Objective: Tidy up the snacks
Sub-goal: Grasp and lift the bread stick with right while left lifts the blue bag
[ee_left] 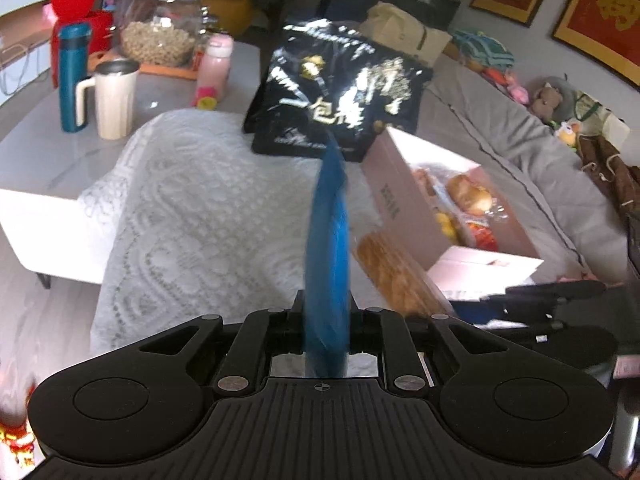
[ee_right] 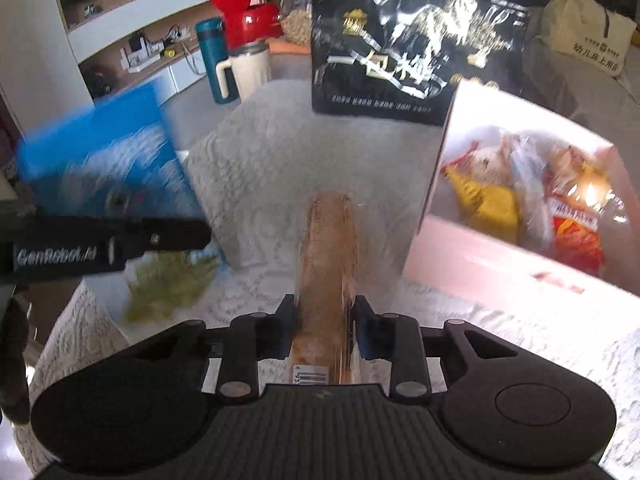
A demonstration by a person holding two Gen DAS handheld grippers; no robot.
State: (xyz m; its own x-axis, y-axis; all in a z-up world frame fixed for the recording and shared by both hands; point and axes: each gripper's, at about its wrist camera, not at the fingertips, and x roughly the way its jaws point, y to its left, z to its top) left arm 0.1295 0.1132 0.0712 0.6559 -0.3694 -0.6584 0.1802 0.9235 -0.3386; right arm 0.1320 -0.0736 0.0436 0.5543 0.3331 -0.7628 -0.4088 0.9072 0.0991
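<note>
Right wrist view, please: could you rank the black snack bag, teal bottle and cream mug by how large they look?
1. black snack bag, clearly largest.
2. and 3. teal bottle and cream mug: look alike, so unranked; the bottle appears taller, the mug wider.

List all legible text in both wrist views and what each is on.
"GenRobot.AI": side of the left gripper, seen in the right wrist view.
"幼儿床上用品": beige bag, small, uncertain.
"包": large character on the black snack bag; its other print is too glare-washed to read.
"6 93": barcode digits on the brown packet, rest cut off.
Pink box side print, blue packet, red wall hangings: blurred, unreadable.
</note>
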